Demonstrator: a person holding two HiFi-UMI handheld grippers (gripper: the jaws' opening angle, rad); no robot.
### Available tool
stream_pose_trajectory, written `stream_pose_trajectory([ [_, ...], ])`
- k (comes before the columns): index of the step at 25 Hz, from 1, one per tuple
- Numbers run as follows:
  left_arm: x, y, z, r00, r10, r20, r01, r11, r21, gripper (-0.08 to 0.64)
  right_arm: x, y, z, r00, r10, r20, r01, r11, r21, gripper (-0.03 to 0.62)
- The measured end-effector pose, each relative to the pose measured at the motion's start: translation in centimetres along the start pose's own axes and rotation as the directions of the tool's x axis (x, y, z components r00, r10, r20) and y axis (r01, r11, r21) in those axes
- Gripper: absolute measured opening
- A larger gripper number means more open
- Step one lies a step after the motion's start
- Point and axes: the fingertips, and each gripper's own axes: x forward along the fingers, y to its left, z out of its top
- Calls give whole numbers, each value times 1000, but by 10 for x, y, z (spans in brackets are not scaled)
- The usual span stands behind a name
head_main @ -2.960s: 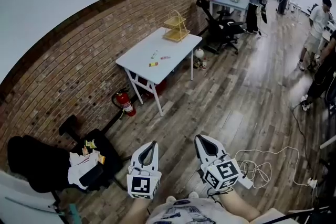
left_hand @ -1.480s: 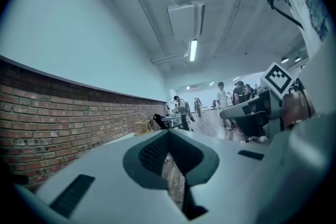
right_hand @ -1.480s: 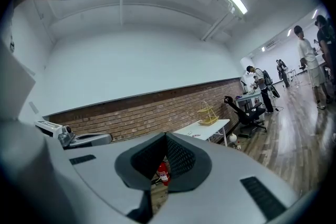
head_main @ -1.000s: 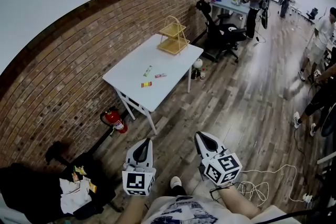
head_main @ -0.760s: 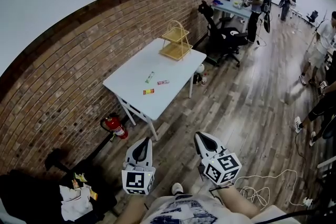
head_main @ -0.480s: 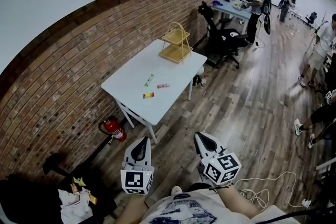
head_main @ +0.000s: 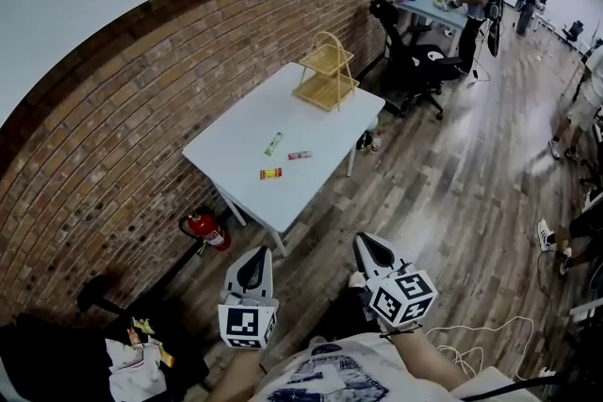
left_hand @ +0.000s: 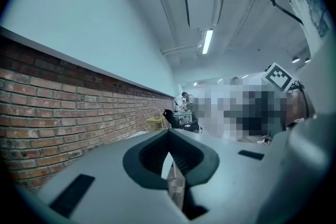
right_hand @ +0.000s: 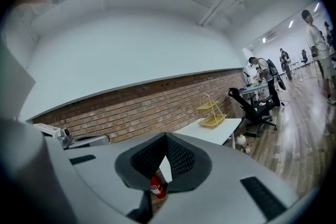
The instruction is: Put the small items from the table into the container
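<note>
"Small items (head_main: 300, 154): where do they lie from the tongs?"

"Well ahead of both. The left tongs (head_main: 256, 252) and right tongs (head_main: 363, 240) are clenched, tips together with nothing between them, held out over the plank floor. The three wrapped pieces lie close together beyond them on the white table (head_main: 236, 141). The yellow basket (head_main: 327, 75) stands farther off, at the table's far end."

"What might go wrong for the person?"

"The tongs would have to open first. The pieces look flat and slick and the tabletop smooth, so hard tips could push one along instead of gripping it, or pinch only a wrapper edge that slips. The basket is thin wire, two tiers under a tall loop handle, and probably light, so a knock could shift it. A red fire extinguisher (head_main: 205, 229) stands by the nearest table leg, below the brick wall, where a foot could catch it."
</note>
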Motion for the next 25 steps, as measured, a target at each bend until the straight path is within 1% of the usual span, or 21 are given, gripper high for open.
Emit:
stream_pose_trajectory([
  [4,42,11,2,1000,27,-11,-27,1000,5,48,38,-28,11,1000,26,-13,-26,1000,7,20],
  [11,131,22,15,998,63,-26,-63,998,18,48,106,-86,41,997,72,-30,-71,997,14,20],
  [16,181,27,23,994,105,-42,-104,994,18,48,146,-121,58,992,115,-53,-114,993,24,20],
  [21,223,34,23,985,159,-67,-158,987,14,48,184,-151,70,983,167,-77,-166,986,30,20],
  [25,255,39,24,974,213,-77,-213,977,10,48,214,-175,79,971,216,-104,-215,976,21,20],
])
